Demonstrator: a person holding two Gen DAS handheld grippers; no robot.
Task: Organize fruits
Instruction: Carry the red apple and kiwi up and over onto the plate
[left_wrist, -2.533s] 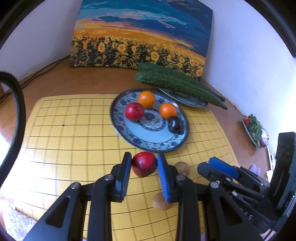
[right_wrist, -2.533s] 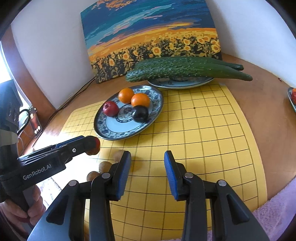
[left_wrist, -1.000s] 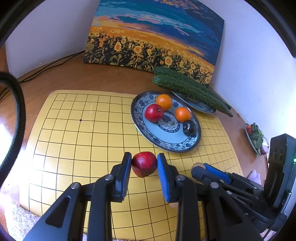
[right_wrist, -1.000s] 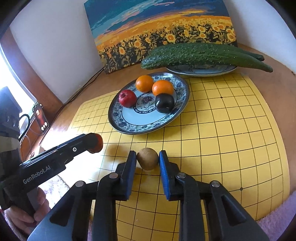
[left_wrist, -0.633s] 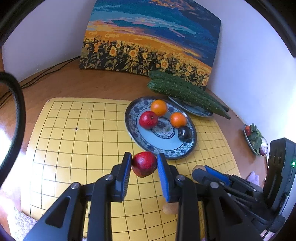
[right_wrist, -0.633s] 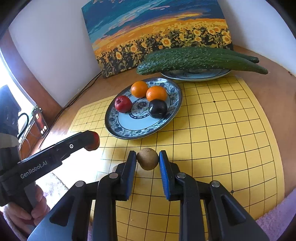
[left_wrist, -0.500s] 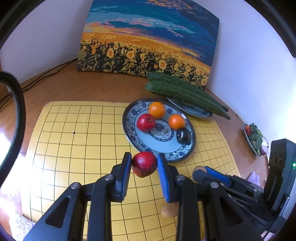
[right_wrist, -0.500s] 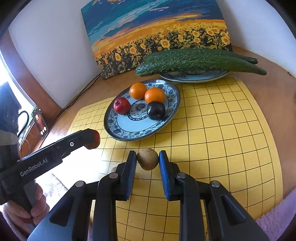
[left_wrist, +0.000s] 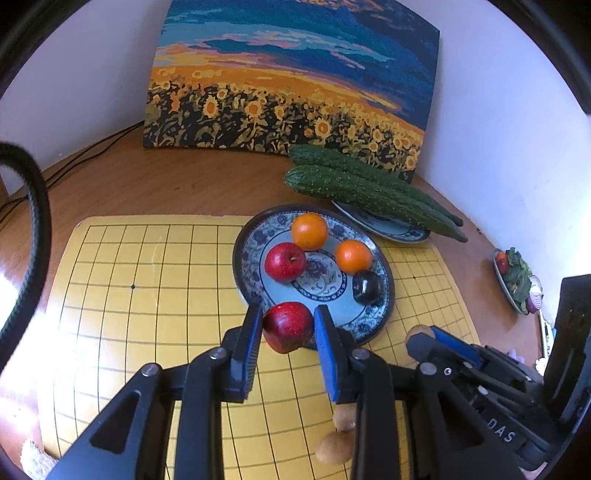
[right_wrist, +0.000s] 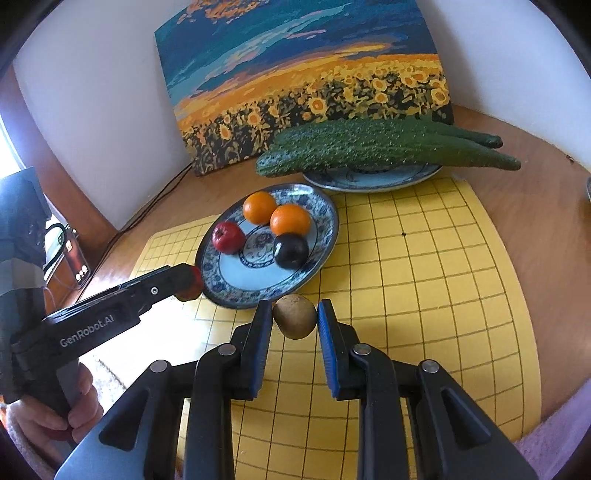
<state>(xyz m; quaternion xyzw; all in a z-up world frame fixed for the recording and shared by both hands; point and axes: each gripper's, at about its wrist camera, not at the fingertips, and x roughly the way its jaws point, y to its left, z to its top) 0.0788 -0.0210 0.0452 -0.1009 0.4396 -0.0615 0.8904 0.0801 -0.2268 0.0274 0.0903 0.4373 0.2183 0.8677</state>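
A white wall and a propped sunflower painting (left_wrist: 291, 85) back your wooden counter (left_wrist: 177, 184), where a yellow gridded board (left_wrist: 147, 280) carries most of the work. Going left to right in your left wrist view, a dark cable (left_wrist: 26, 229) curves across the left edge and cuts off part of the board; then comes the blue patterned plate (left_wrist: 251, 236), holding a red apple (left_wrist: 285, 261), two oranges (left_wrist: 309, 230) and a dark plum (left_wrist: 367, 287). Your left hand-held gripper (left_wrist: 288, 328) is clamped on a second red apple (left_wrist: 289, 326), which hangs over the plate's near rim and hides it there. Behind the plate, two cucumbers (left_wrist: 369, 192) lie across a smaller plate (left_wrist: 391, 229), covering most of it. Your right hand-held gripper (right_wrist: 294, 320) pinches a brown kiwi (right_wrist: 294, 316) just short of the fruit plate's near edge. Two more kiwis (left_wrist: 334, 446) sit on the board beneath your grippers, half hidden by the fingers. At the far right a small dish of greens (left_wrist: 515, 278) is cut off and too small to read.
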